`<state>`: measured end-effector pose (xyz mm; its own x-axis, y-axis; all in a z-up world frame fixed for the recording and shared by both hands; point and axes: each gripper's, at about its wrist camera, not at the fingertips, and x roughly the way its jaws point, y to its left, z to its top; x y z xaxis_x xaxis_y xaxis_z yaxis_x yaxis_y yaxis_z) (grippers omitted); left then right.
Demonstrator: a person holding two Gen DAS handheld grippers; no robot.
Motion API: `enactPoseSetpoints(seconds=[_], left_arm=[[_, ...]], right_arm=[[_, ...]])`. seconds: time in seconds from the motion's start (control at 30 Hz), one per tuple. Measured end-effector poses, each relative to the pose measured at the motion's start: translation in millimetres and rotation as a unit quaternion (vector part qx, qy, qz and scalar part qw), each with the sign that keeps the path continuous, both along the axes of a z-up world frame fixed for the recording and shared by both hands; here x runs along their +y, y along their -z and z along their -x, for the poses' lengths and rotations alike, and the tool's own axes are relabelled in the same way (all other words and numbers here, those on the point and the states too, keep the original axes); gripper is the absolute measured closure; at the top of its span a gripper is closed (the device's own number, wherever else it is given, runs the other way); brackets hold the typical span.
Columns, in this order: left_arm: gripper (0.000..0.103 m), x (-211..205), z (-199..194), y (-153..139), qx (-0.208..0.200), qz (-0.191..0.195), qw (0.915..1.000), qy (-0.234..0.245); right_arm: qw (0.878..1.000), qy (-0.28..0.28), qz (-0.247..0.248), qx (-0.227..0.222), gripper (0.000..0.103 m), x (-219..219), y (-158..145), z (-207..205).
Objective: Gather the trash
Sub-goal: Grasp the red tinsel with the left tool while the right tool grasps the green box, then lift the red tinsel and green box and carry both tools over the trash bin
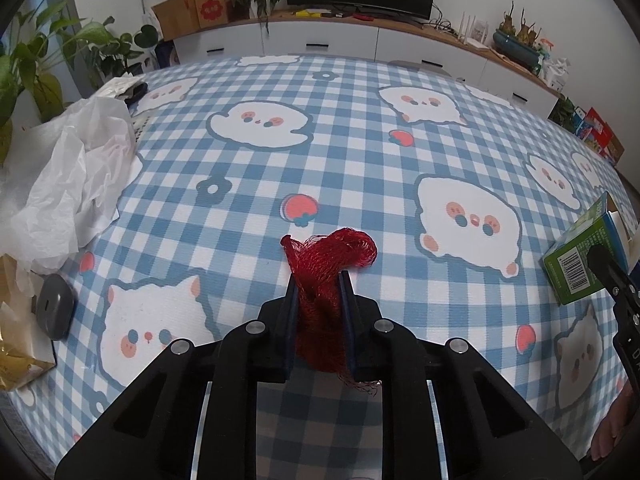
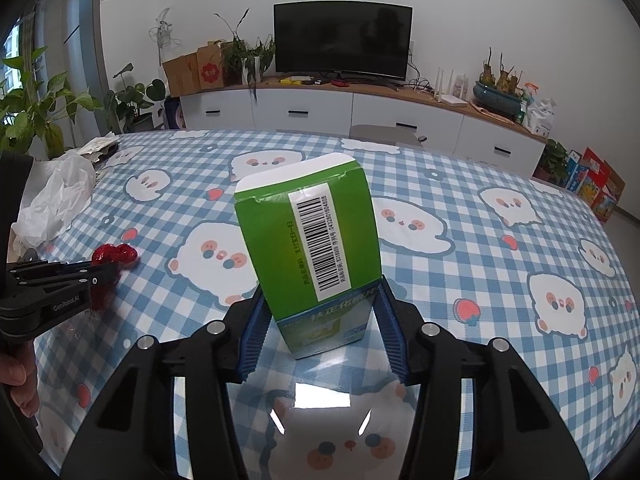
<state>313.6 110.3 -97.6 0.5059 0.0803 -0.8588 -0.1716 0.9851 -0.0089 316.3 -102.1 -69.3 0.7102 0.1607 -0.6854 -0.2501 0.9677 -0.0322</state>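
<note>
Blue-and-white checked cloth printed with cartoon ghosts covered the surface (image 2: 460,184), with a dark TV (image 2: 342,42) on the cabinet behind. 1 green carton (image 2: 308,240) with a barcode label stood near mid-surface, its long axis tilting away from the camera, torn white top farthest, the right tool (image 2: 320,332) clamped on its lower sides. At left, the left tool (image 1: 319,312) was clamped on a bunched red mesh net (image 1: 326,260), its knotted end pointing away.

Left claw (image 1: 319,284): matte black plastic linkage arms, round silver pivot screws, dark blue flat pads. Right claw (image 2: 322,300): same black build, silver screws, brighter blue ribbed pads. White "GenRobot.AI" lettering on left claw's side arm.
</note>
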Motion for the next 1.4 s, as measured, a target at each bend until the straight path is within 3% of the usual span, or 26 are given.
enactPoseSetpoints(seconds=[0.63,1.0,1.4], left_arm=[[0.086,-12,40,-60,-0.037,0.007,0.9993,0.008],[0.086,-22,74,-76,-0.050,0.011,0.9986,0.014],[0.086,-30,114,-79,-0.052,0.017,0.9983,0.021]], right_arm=[[1.000,0.004,-0.013,-0.014,0.056,-3,-49,37],[0.999,0.010,-0.042,-0.017,0.056,-8,-72,66],[0.999,0.007,-0.038,-0.013,0.056,-7,-73,105]])
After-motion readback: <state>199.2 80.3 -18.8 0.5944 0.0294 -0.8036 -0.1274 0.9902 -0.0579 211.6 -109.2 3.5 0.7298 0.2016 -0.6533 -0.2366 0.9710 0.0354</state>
